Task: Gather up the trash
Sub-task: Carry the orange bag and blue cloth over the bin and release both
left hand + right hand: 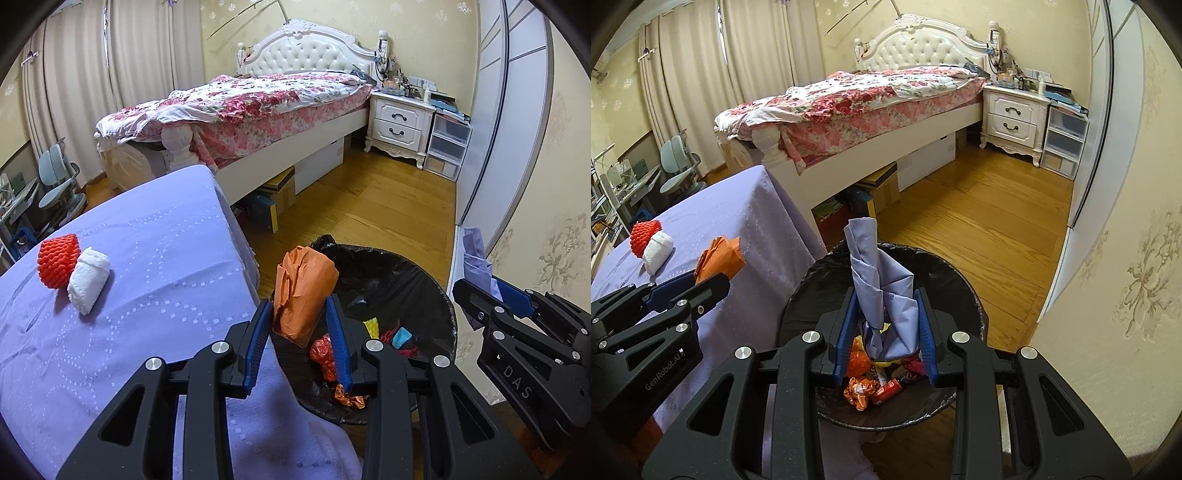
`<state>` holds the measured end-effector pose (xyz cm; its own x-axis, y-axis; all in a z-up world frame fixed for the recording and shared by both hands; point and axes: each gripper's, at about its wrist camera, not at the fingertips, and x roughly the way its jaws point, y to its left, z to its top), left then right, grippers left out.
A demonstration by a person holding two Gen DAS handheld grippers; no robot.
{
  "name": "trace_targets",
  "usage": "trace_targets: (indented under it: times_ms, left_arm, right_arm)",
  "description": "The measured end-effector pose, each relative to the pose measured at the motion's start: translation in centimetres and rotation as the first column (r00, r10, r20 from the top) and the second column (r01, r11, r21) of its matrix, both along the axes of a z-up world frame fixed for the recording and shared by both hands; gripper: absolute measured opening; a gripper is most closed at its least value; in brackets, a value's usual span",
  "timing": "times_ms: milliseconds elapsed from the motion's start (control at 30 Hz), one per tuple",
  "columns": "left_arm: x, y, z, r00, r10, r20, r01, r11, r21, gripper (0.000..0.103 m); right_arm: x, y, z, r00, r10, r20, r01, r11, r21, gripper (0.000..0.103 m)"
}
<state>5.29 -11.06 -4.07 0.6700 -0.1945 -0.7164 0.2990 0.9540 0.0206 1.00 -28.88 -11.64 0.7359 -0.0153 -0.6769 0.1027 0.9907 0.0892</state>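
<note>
We judge the collecting well under way: the black-lined bin (886,413) already holds crumpled wrappers, and each gripper carries one more piece. Our left gripper (299,332) has its fingers (258,332) clamped on crumpled orange paper (303,291), which stands up toward twelve o'clock from the fingers, just over the bin's rim at its nine o'clock side. Our right gripper (886,317) pinches a folded lilac paper (879,284), upright and directly above the bin's middle. Both pieces are not yet dropped. Left on the counter (147,258), toward ten o'clock of the left gripper, are a red knitted thing (58,260) and a white wad (88,278), touching each other.
</note>
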Motion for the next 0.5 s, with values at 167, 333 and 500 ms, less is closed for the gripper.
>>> trace_targets:
  times_ms: [167,333,500]
  left_arm:
    - [0.2,-0.7,0.0,1.0,-0.005,0.001,0.005,1.0,0.004,0.034]
    - [0.5,-1.7,0.0,1.0,-0.011,0.001,0.011,1.0,0.007,0.034]
    - [0.6,-2.1,-0.1,1.0,-0.004,-0.003,0.004,1.0,0.013,0.041]
  right_arm:
    - [0.4,-0.4,-0.1,1.0,-0.01,-0.003,0.01,1.0,0.01,0.03]
    - [0.9,-0.7,-0.3,1.0,-0.019,-0.006,0.019,1.0,0.011,0.03]
    - [1.2,-1.0,-0.4,0.999,-0.03,-0.011,0.03,0.999,0.011,0.031]
